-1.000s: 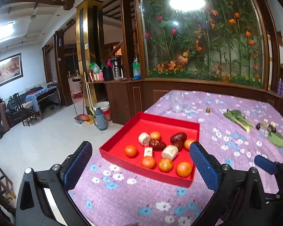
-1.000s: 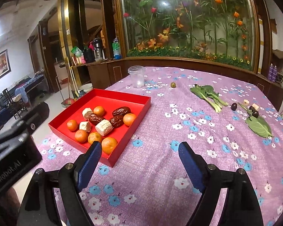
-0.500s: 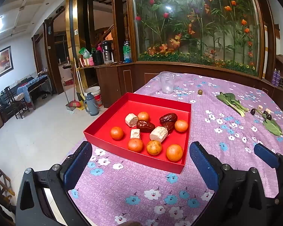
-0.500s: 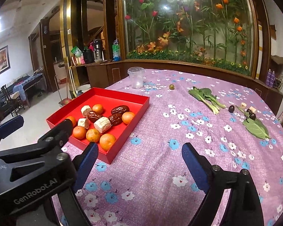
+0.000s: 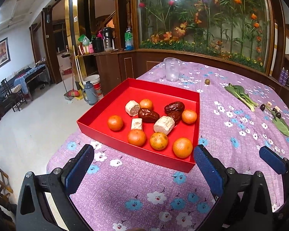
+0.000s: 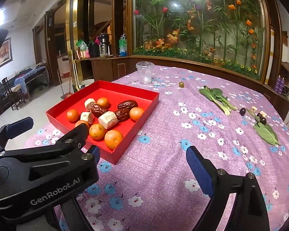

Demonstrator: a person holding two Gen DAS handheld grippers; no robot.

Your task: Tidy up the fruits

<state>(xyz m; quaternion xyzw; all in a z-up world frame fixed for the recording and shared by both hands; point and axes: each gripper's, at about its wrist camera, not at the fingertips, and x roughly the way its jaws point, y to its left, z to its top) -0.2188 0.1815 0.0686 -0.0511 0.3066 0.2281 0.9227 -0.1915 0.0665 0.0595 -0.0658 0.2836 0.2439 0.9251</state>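
the red tray [image 5: 98, 124] holds six oranges [image 5: 182, 147], three dates [image 5: 148, 115] and pale cut chunks [image 5: 164, 125] in one loose cluster. the stage is ambiguous: fruit gathered for sorting, or already collected. left gripper [image 5: 142, 168] and right gripper [image 6: 142, 165] both stand spread and empty, short of the tray. a small green fruit [image 6: 181, 84] lies well apart on the cloth.

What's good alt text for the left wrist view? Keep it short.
Open left gripper hovers empty over a purple floral tablecloth, facing a red tray that holds six oranges, three dates and three pale cut chunks. Beyond the tray stand a clear plastic cup and some leafy greens.
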